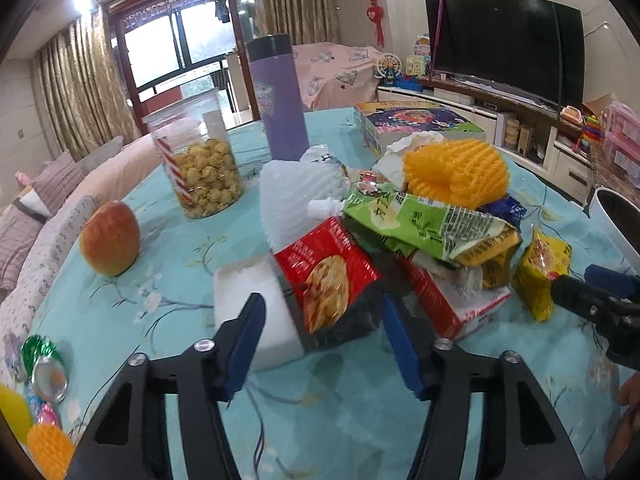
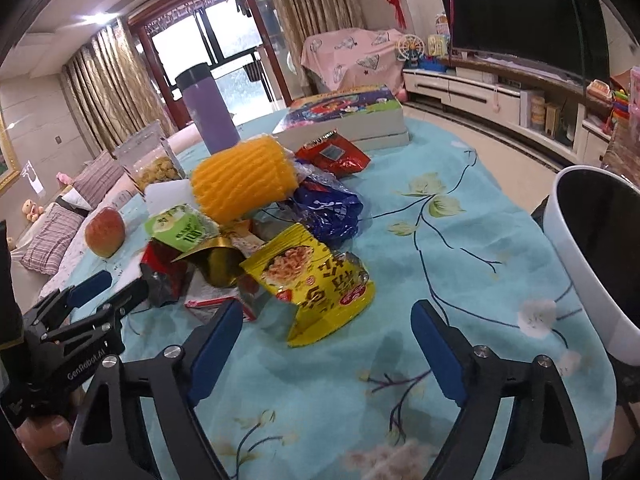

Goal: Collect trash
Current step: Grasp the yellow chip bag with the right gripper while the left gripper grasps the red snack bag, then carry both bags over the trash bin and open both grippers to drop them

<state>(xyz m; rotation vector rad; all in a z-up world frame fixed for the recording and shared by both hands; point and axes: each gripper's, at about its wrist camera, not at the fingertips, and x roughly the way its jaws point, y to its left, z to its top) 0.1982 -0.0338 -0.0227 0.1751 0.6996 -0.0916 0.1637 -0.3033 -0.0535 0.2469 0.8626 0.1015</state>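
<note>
A heap of trash lies on the blue flowered tablecloth (image 1: 328,412): a red snack wrapper (image 1: 326,270), a white foam block (image 1: 256,312), a green wrapper (image 1: 416,220), an orange foam fruit net (image 1: 456,170), a white foam net (image 1: 296,200) and a yellow wrapper (image 1: 540,268). My left gripper (image 1: 322,320) is open, its fingers on either side of the red wrapper and foam block. My right gripper (image 2: 328,320) is open, just in front of the yellow wrapper (image 2: 316,280). The orange net (image 2: 244,178), a blue wrapper (image 2: 328,208) and the left gripper (image 2: 108,286) show in the right wrist view.
A white bin (image 2: 600,256) stands at the right table edge. An apple (image 1: 110,238), a popcorn jar (image 1: 204,168), a purple flask (image 1: 278,100) and a boxed book (image 1: 412,120) stand behind the heap. Crushed cans and foam nets (image 1: 44,372) lie at the left.
</note>
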